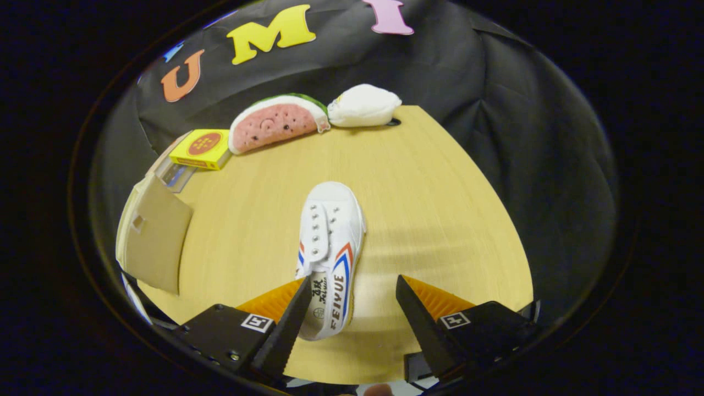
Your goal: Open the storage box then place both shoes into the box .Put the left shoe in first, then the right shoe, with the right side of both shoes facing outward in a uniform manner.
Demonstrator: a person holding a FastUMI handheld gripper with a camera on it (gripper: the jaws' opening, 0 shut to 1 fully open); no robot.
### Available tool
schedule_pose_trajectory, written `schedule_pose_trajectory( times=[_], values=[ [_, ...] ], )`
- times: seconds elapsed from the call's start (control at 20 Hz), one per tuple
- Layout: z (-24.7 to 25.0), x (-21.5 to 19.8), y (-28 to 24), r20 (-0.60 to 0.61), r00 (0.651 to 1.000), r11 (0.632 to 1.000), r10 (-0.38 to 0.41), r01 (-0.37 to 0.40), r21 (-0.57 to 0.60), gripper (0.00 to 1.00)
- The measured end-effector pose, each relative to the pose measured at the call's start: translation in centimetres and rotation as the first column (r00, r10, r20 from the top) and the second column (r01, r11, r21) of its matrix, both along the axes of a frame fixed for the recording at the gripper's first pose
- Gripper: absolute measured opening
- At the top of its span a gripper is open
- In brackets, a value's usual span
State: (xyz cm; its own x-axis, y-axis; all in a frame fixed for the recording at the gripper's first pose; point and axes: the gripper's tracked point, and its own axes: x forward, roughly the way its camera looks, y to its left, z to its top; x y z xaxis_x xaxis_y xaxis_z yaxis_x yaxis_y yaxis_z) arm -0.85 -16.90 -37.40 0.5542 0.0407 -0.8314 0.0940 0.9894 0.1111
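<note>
**Inspector:** On the table [440, 181], gripper view: one white shoe [330, 247] lies toe away from the tool [352, 308], heel end between the fingers. The tool is released, jaws spread wide; the left finger sits against or just beside the shoe's heel, the right finger stands apart from it. Nothing is grasped.

**Clerk:** And the storage box?

**Inspector:** A cardboard box [157, 242] sits at the table's left edge with a flap showing; whether it is fully open cannot be told. Beyond the shoe, at the far edge: a yellow packet [202, 148], a watermelon plush [275, 122] and a white plush [364, 105].

**Clerk:** Risks?

**Inspector:** Closing off-centre would likely push the heel sideways and twist the shoe, since it lies nearer the left finger. A soft canvas heel may also collapse under the pinch.

**Clerk:** Room to move?

**Inspector:** Bare table lies right of the shoe and between shoe and box. The box sits hard on the table's edge; a careless nudge could tip it.
</note>
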Motion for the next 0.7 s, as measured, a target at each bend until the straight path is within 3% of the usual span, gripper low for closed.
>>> schedule_pose_trajectory(
  times=[0.35, 0.55, 0.7],
  values=[
    [-2.3, 2.8, 0.3, -0.045, 0.999, 0.998, 0.026, -0.024, 0.058, 0.89],
    [-2.5, 2.8, 1.1, -0.098, 0.995, 0.991, 0.016, -0.002, 0.133, 0.47],
    [-3.2, 2.7, 1.0, -0.121, 0.993, 0.991, -0.001, 0.016, 0.130, 0.32]
  ],
)
